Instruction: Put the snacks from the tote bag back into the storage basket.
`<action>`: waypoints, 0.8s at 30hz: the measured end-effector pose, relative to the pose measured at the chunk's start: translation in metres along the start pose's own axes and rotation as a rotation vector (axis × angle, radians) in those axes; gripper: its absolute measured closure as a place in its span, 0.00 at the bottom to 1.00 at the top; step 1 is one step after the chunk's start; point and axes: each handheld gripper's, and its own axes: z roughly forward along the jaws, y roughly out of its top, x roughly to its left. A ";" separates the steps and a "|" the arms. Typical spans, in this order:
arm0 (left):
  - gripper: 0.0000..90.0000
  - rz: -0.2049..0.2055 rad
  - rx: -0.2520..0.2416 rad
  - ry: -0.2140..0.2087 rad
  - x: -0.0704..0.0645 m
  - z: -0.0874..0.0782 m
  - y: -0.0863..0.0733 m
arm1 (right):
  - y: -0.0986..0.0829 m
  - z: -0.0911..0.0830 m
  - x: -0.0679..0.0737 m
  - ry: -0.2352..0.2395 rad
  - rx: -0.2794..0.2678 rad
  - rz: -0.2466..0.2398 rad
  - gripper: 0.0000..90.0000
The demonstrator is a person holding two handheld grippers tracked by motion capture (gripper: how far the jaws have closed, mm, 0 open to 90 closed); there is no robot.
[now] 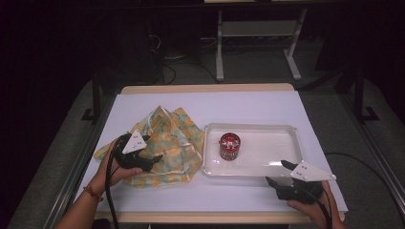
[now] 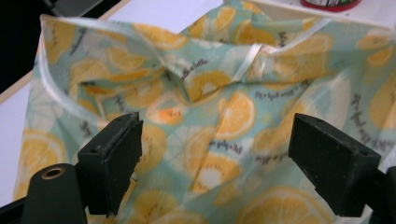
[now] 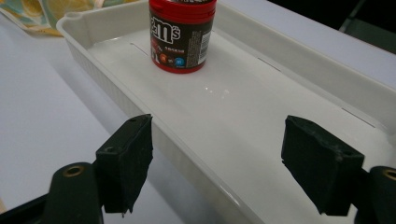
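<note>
Left gripper over the lemon-print cloth bag, jaws spread wide, nothing between them; bag crumpled on white worktop, just beside white tray; red-lidded M&M's tub upright in tray's left part; right gripper at tray's near right corner, jaws wide, empty.

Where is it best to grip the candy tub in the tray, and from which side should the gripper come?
Probably its round body, below the red lid. The tub stands upright, clear of the tray walls, so the open right gripper could come over the near rim and close on its sides.
</note>
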 end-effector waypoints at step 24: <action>0.18 -0.080 -0.035 0.044 0.014 -0.026 -0.038 | 0.001 -0.003 -0.001 -0.008 -0.011 0.001 0.27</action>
